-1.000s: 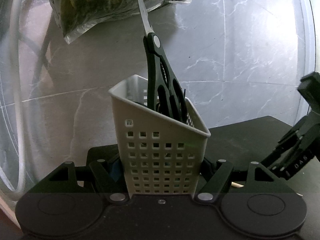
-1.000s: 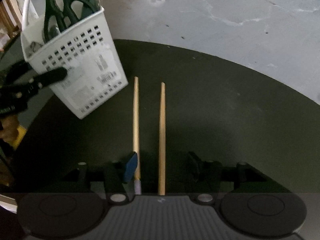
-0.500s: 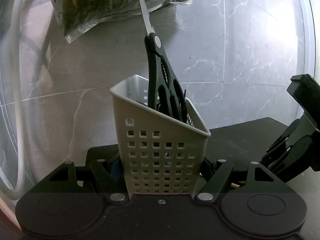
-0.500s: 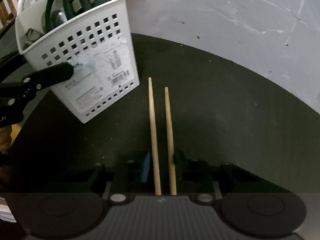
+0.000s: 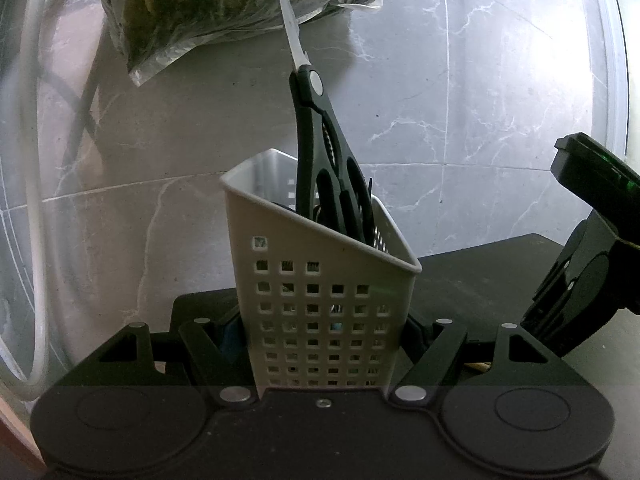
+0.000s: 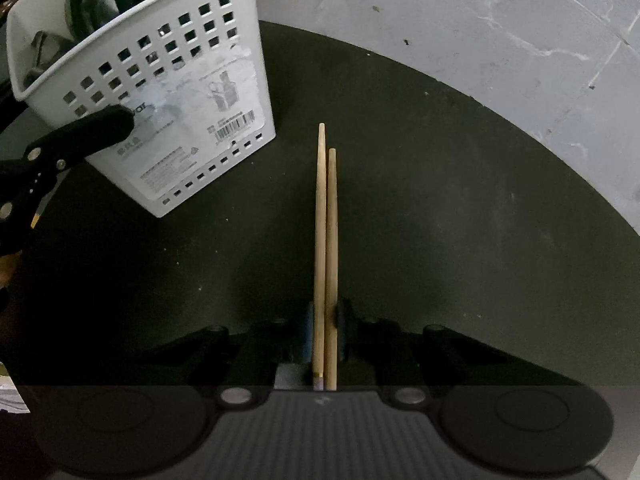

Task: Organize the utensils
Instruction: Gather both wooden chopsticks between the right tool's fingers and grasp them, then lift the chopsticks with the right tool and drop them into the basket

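Observation:
Two wooden chopsticks (image 6: 325, 220) lie side by side, touching, on a dark mat (image 6: 440, 200). My right gripper (image 6: 325, 316) points steeply down and its jaws are closing, with both pads against the sticks' thick ends. A white perforated utensil basket (image 5: 320, 300) stands tilted on the mat, with my left gripper (image 5: 320, 328) shut on its lower sides. Black-handled scissors (image 5: 316, 152) stand in it, blades up. In the right wrist view the basket (image 6: 160, 92) is at the upper left, a left finger (image 6: 100, 124) pressed on its wall.
A clear bag of dark greens (image 5: 220, 0) lies on the marble floor behind the basket. A white hose (image 5: 32, 160) curves along the left. The mat's round edge meets grey floor (image 6: 500, 20) beyond the chopsticks. The right gripper's body (image 5: 580, 280) sits right of the basket.
The right jaws have closed from wide apart, pushing the two separated chopsticks together until they touch. The right gripper shifted nearer the basket. The left gripper and basket stayed still.

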`<state>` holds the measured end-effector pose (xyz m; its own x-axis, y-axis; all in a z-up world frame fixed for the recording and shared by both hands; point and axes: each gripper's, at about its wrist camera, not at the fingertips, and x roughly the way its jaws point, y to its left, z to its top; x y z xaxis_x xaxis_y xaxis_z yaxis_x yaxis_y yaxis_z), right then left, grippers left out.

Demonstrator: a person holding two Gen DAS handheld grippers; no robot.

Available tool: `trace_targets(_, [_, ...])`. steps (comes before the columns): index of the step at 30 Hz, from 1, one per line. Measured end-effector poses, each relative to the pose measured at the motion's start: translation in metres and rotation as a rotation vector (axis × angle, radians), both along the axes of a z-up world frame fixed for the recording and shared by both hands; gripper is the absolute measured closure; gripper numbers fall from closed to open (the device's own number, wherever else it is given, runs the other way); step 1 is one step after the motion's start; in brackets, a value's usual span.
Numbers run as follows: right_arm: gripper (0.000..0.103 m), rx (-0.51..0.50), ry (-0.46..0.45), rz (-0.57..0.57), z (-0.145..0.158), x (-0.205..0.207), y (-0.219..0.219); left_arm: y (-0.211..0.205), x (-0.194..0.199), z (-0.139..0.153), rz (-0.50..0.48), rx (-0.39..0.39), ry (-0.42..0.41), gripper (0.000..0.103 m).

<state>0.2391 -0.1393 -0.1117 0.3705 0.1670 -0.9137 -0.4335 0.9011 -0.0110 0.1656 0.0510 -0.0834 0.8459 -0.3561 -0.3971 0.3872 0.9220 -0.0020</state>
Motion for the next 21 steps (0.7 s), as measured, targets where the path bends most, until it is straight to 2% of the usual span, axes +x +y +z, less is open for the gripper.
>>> trace_targets(6, [0.091,0.089,-0.031,-0.051,-0.002,-0.008,-0.013,0.0,0.0,-0.001,0.001,0.0,-0.002,0.027])
trace_targets(13, [0.091,0.257,-0.162,-0.141,0.016,-0.031,-0.039,0.0,0.0,-0.001,-0.002,0.001,-0.005,0.027])
trace_targets(16, [0.091,0.346,-0.255,-0.203,0.022,-0.045,-0.05,0.0,0.0,-0.001,-0.005,0.003,-0.007,0.027])
trace_targets(21, [0.091,0.507,-0.507,-0.279,0.05,-0.067,-0.06,0.001,0.0,-0.001,-0.014,0.007,-0.013,0.027])
